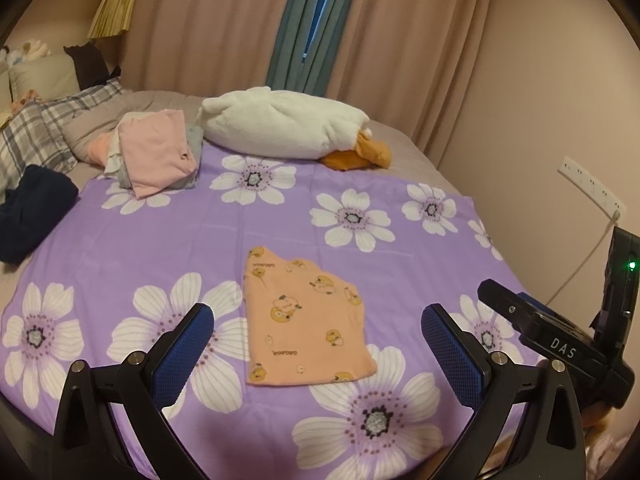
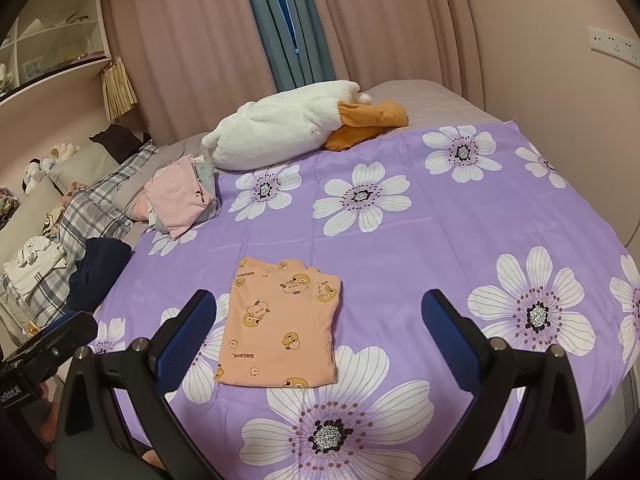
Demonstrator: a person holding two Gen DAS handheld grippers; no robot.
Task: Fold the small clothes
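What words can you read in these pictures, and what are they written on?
"DAS": white letters on the black body of the other claw, seen from the left wrist camera.
"GAGAGA": printed more than once on the peach garment with cartoon ducks; it reads upside down from here.
A white label on the black device at the left edge of the right wrist view is cut off and too blurred to read.
No other writing is readable.

Left gripper (image 1: 318, 330): two black angled arms, each with silver round screw heads and a blue mesh-textured pad on its fingers (image 1: 184, 354). Right gripper (image 2: 320, 320): identical black arms, silver screws, blue textured pads. Its black housing, seen beside the left gripper, bears white "DAS" lettering and a green indicator light.
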